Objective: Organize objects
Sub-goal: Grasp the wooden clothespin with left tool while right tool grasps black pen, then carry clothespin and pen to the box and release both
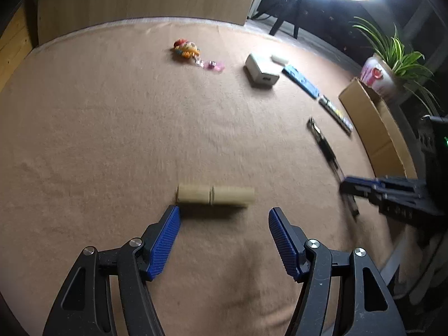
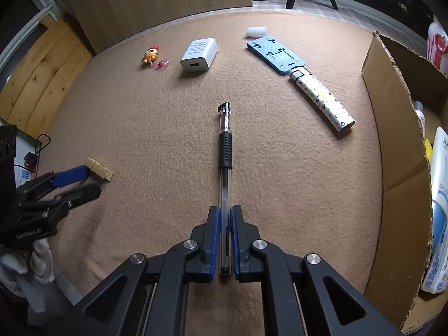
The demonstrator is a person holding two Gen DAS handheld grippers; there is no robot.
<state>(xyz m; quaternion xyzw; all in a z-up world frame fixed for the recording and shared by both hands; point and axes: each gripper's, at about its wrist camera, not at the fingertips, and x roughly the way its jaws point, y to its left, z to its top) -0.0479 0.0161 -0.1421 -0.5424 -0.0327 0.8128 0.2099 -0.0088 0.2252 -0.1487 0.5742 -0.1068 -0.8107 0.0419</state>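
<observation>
My right claw (image 2: pixel 224 215) was clamped on the gel pen (image 2: pixel 225 151); my left claw (image 1: pixel 224 215) stood apart, near the wooden clothespin (image 1: pixel 215 195).

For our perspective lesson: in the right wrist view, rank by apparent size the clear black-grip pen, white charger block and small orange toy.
1. Clear black-grip pen, though nearest the camera.
2. White charger block.
3. Small orange toy.

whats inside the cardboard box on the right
The cardboard box is open, and white bottles with blue print stand or lean inside, with a smaller capped container behind. The near wall hides the box floor and the bottles' lower parts.
</observation>
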